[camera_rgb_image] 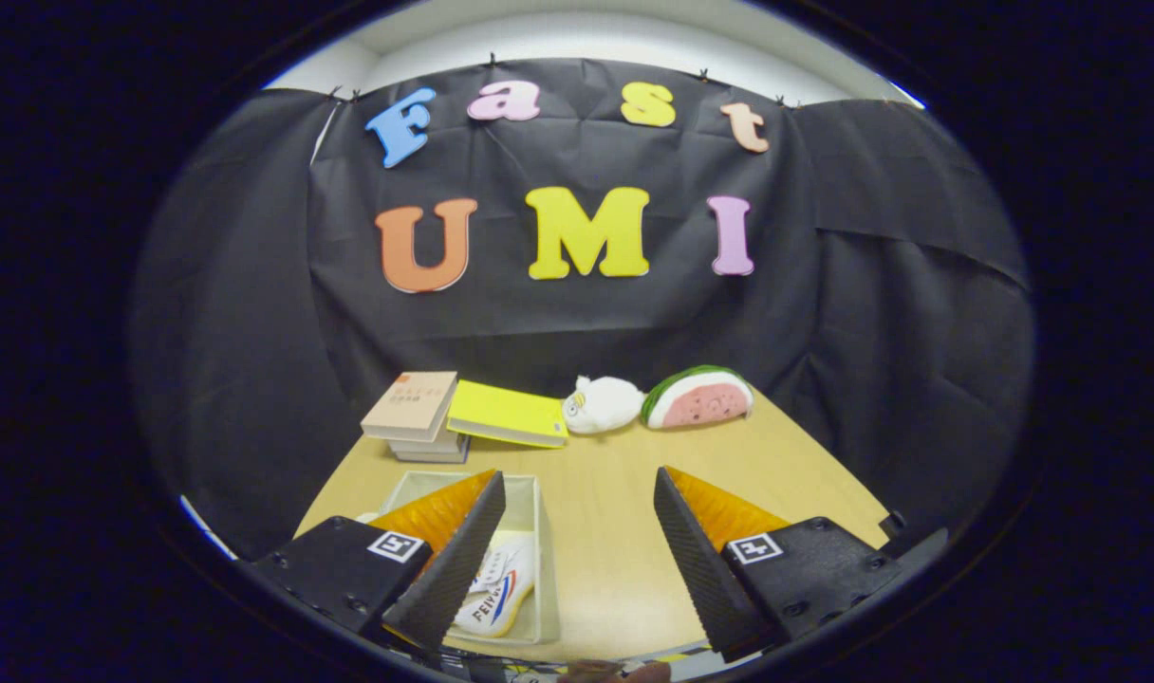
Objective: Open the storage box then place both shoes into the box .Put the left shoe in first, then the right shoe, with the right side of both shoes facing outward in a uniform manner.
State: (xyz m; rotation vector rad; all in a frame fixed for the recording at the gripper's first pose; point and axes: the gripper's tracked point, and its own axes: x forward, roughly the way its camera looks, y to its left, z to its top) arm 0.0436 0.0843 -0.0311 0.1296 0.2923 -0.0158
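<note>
One wooden table [615, 531] fills our foreground. We log the open storage box [539, 569] behind the left finger, a white shoe [501, 593] lying inside. Our gripper [577, 550] hangs released, fingers spread, holding nothing. Beyond: stacked books [416, 413], yellow notebook [506, 413], watermelon plush [698, 396], white plush [601, 403].

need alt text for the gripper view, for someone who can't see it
The gripper hangs open over a wooden table, jaws wide apart and holding nothing. A white sneaker lies in a clear storage box under the left jaw. Beyond sit stacked books, a yellow notebook, a white plush toy and a watermelon plush.
</note>
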